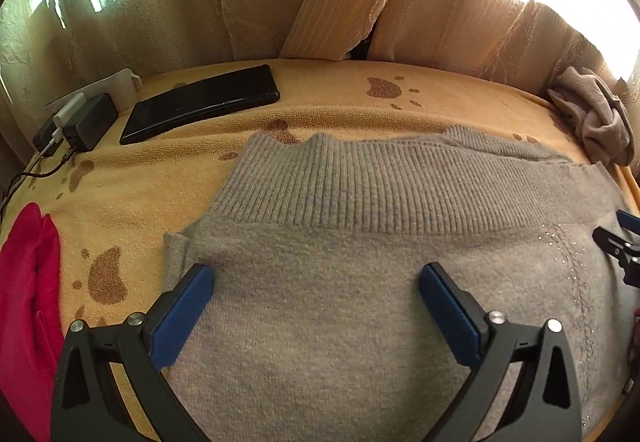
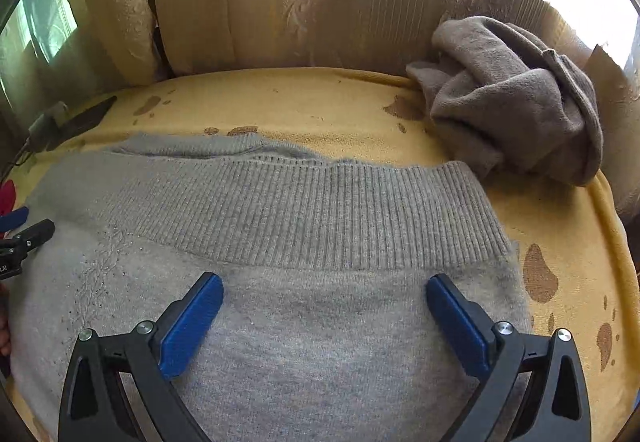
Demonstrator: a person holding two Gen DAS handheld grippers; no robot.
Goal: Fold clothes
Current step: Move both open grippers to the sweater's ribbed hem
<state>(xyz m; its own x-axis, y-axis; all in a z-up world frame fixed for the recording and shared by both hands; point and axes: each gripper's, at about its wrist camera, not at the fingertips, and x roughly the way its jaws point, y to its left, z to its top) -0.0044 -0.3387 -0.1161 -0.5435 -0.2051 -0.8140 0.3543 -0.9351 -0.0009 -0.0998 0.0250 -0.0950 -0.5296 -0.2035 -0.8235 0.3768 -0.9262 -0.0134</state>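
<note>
The grey sweater lay spread flat on the yellow blanket, ribbed hem at the far edge. Both tongs, the left gripper and right gripper, hovered wide apart, empty, over it, likely to smooth or gather it. Bare blanket beyond the hem left folding room; a crumpled brown garment crowded the far right.

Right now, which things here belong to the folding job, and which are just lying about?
Job: grey sweater, red garment, crumpled taupe garment, left hand-held gripper, right hand-held gripper.

Lying about: black phone, power bank, white charger.
</note>
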